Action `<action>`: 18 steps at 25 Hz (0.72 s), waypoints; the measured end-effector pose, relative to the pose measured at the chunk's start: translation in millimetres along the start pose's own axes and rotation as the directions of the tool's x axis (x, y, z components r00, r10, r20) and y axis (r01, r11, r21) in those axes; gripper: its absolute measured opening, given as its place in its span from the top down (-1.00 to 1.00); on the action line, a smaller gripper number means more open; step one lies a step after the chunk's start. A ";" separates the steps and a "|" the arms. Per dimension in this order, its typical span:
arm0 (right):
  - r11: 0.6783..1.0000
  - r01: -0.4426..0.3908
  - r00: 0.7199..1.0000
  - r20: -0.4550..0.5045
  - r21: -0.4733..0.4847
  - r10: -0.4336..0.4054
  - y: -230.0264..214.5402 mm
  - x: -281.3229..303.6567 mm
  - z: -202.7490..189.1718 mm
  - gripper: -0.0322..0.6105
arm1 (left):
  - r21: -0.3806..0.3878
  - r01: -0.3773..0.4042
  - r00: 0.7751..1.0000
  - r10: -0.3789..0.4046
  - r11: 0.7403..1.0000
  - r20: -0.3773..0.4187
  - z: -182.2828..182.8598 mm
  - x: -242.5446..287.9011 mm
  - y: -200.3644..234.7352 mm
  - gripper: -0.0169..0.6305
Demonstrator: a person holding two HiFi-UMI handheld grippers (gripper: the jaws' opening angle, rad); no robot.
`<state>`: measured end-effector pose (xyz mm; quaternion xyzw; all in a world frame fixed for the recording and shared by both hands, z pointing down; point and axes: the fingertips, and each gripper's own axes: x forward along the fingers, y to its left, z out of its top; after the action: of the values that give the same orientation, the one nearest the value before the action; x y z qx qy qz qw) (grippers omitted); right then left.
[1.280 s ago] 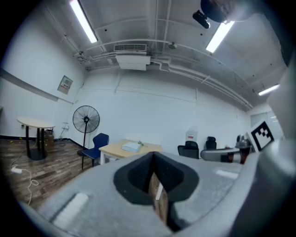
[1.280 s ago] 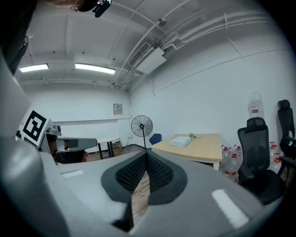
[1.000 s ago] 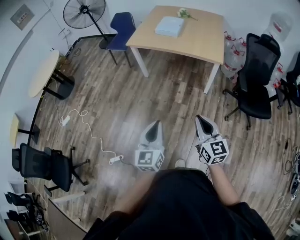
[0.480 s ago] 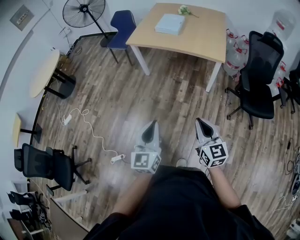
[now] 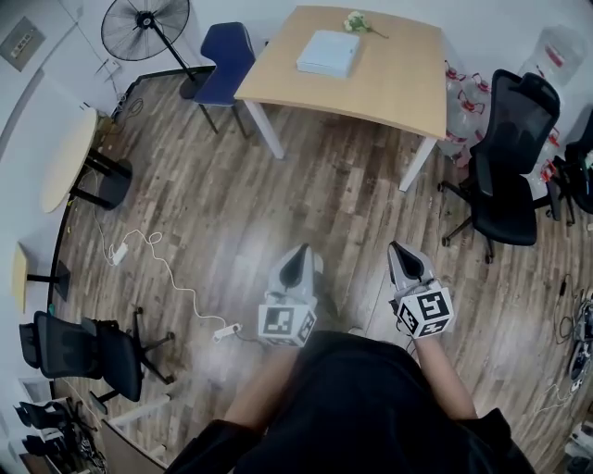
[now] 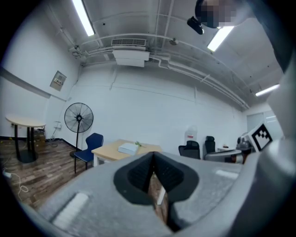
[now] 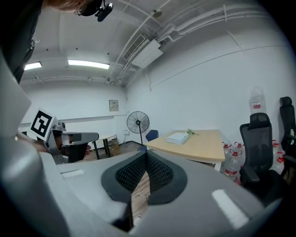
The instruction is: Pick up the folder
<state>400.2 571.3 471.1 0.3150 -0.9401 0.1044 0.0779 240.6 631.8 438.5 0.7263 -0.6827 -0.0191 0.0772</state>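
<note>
A pale blue-white folder (image 5: 328, 53) lies flat on the far part of a light wooden table (image 5: 389, 83); it also shows as a small white slab in the left gripper view (image 6: 128, 148) and in the right gripper view (image 7: 177, 138). My left gripper (image 5: 300, 260) and right gripper (image 5: 405, 255) are held side by side above the wooden floor, well short of the table. Both are shut with nothing between the jaws, in the left gripper view (image 6: 153, 159) and the right gripper view (image 7: 145, 156) alike.
A sprig of flowers (image 5: 357, 23) lies beside the folder. A blue chair (image 5: 225, 59) stands at the table's left, a black office chair (image 5: 508, 153) and water bottles (image 5: 457, 88) at its right. A standing fan (image 5: 144, 26), round side tables (image 5: 74, 157) and a power strip (image 5: 225, 330) with its cable lie left.
The table and folder have slid left and slightly nearer in the head view as the person walks towards them. Both grippers stay shut, side by side.
</note>
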 end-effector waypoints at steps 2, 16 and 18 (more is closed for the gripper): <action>1.000 0.010 1.000 -0.010 -0.008 -0.010 -13.1 30.1 7.7 0.90 | -0.011 0.004 1.000 -0.004 1.000 -0.002 1.2 27.4 22.6 0.94; 0.999 0.044 0.998 -0.045 0.018 -0.044 -50.8 292.2 109.8 0.90 | -0.029 -0.016 0.997 0.018 0.999 0.080 82.2 190.1 222.4 0.94; 0.999 0.040 0.998 -0.041 -0.017 -0.041 -45.8 325.9 122.7 0.90 | -0.037 -0.012 0.997 0.015 0.999 0.074 85.2 202.2 249.1 0.94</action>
<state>160.9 317.7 428.5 0.3313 -0.9325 0.1016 0.1020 -3.5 409.4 404.5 0.7190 -0.6895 -0.0580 0.0653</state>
